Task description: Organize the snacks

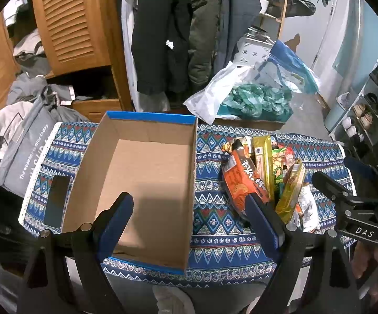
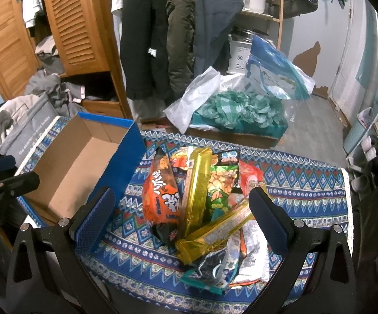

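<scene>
An empty blue cardboard box (image 1: 149,167) sits on a patterned blue cloth; it also shows in the right wrist view (image 2: 84,167). A pile of snack packets lies to its right: an orange packet (image 2: 160,196), gold wafer packs (image 2: 198,188), a green peanut bag (image 2: 221,183). The pile also shows in the left wrist view (image 1: 264,178). My left gripper (image 1: 189,201) is open and empty over the box's near end. My right gripper (image 2: 182,196) is open and empty above the snack pile.
A black phone (image 1: 56,201) lies on the cloth left of the box. A grey tote bag (image 1: 18,144) stands at far left. Plastic bags with green fabric (image 2: 238,107) lie behind the table. A wooden wardrobe and hanging coats stand behind. A shoe rack (image 1: 372,104) stands at right.
</scene>
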